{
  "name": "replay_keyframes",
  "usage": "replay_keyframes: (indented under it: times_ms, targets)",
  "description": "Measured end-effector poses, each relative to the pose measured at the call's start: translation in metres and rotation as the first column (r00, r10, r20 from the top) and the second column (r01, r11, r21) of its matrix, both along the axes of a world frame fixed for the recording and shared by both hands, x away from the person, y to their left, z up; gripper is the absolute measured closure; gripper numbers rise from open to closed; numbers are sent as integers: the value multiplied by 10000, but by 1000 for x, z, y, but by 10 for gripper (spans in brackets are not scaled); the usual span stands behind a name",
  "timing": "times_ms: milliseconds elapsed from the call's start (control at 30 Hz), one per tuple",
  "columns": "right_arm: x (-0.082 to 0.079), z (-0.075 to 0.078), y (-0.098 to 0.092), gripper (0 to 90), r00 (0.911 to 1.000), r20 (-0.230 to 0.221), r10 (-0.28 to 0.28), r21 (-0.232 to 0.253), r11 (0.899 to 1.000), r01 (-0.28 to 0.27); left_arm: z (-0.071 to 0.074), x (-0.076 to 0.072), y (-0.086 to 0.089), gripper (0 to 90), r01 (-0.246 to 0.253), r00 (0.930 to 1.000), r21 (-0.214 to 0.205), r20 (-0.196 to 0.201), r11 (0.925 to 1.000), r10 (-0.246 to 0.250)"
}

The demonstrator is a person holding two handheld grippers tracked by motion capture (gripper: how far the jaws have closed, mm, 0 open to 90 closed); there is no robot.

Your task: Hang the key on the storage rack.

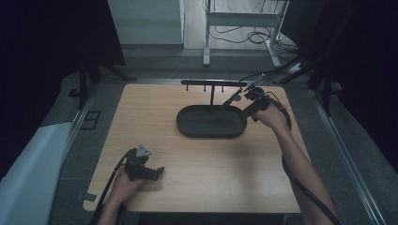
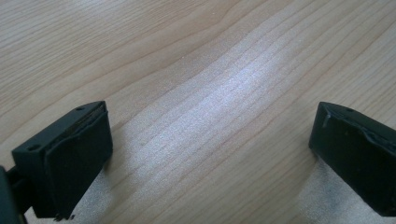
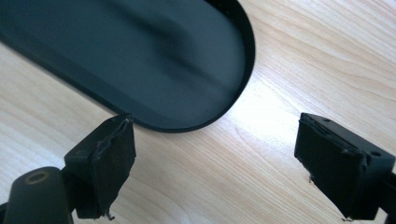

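Nothing yet handled: your left hand-held gripper (image 1: 157, 172) and right hand-held gripper (image 3: 215, 163) gape empty, the dark oval plastic tray (image 1: 187, 127) bare on the light wooden tabletop (image 1: 197, 173).

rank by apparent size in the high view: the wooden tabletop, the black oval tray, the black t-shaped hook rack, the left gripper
1. Light wooden tabletop, largest by far.
2. Black oval tray.
3. Black T-shaped hook rack and left gripper: unsure. The rack is longer but thin; the gripper is bulkier and nearer the camera.
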State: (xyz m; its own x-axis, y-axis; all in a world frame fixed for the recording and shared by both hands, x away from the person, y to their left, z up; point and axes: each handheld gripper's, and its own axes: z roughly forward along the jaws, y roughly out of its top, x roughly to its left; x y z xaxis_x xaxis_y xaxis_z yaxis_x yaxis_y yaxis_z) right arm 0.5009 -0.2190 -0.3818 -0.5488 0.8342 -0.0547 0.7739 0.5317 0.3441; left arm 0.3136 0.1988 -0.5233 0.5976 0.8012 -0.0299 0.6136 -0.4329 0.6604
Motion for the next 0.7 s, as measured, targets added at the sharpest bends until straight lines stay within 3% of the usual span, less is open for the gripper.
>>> replay_keyframes:
  times_ms: [233, 700]
  targets:
    - [-15, 2, 1, 48, 9995, 195, 260, 307, 9992, -266, 0, 0, 0, 0, -3, 10000, -5, 2, 10000, 3]
    - [-40, 5, -4, 39, 9958, 612, 677, 588, 9957, -713, 0, 0, 0, 0, -3, 10000, 11, -1, 10000, 3]
